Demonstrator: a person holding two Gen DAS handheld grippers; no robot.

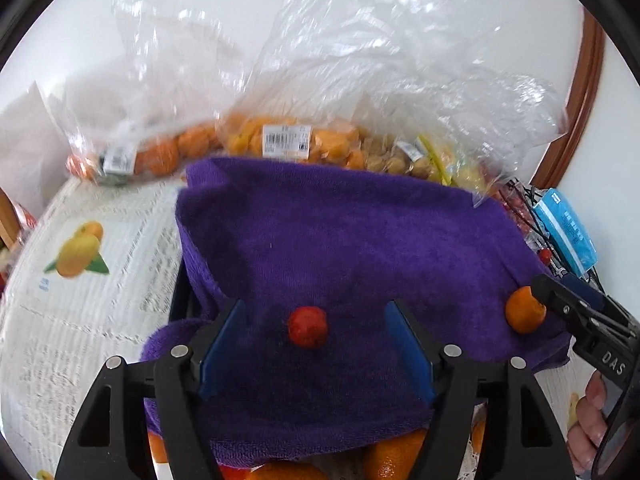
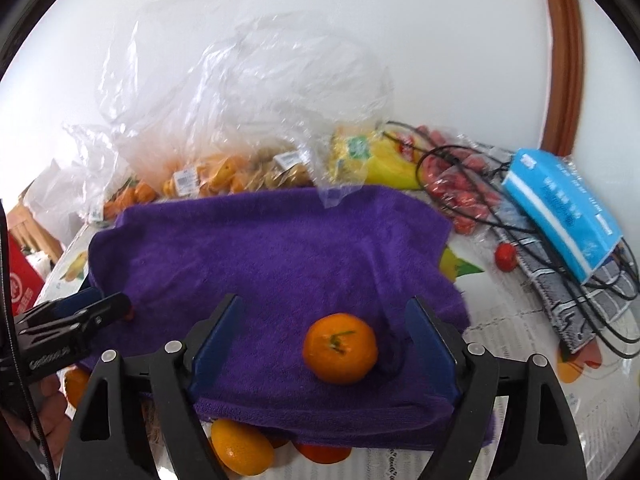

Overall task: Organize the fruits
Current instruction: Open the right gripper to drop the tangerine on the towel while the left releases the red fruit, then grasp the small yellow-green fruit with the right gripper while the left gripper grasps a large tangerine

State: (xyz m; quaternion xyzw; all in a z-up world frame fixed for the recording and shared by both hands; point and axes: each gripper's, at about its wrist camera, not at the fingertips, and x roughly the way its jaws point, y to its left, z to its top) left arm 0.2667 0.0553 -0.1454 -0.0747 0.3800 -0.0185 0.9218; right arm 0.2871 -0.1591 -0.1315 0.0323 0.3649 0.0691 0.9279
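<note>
A purple towel [image 1: 340, 240] [image 2: 260, 248] lies spread on the table. A small red fruit [image 1: 307, 326] rests on it between the fingers of my open left gripper [image 1: 316, 340]. A mandarin [image 2: 340, 348] [image 1: 525, 310] rests on the towel's right part between the fingers of my open right gripper [image 2: 324, 344]. Neither gripper touches its fruit. The right gripper's finger [image 1: 560, 300] shows beside the mandarin in the left wrist view; the left gripper [image 2: 72, 320] shows at the left of the right wrist view. More mandarins [image 2: 240, 452] lie under the towel's near edge.
Clear plastic bags [image 2: 224, 128] of oranges [image 1: 288, 140] and other fruit stand behind the towel against the wall. A bag of red fruits [image 2: 460, 196], black cables [image 2: 520, 224], a blue tissue pack [image 2: 560, 208] and a loose red fruit [image 2: 506, 257] lie to the right. Printed tablecloth [image 1: 100, 240] covers the table.
</note>
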